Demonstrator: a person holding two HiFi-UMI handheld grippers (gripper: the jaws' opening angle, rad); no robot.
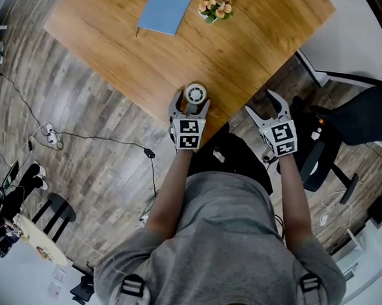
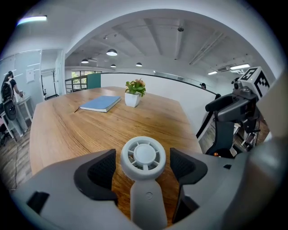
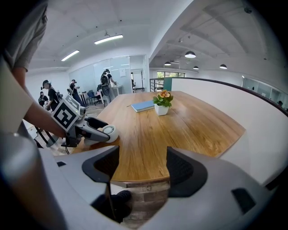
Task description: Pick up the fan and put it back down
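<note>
Fan (image 2: pixel 144 155) is sitting on counter (image 1: pixel 152 54) nr edge, btwn left gripper (image 1: pixel 191 107) jaws, handle pointing back along them; jaws spread, pads (image 2: pixel 100 173) not touching it. Right gripper (image 1: pixel 263 105) is hovering off counter, jaws spread, empty; left nearer.

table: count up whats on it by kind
fan: 1
blue notebook: 1
potted plant: 1
total: 3
</note>
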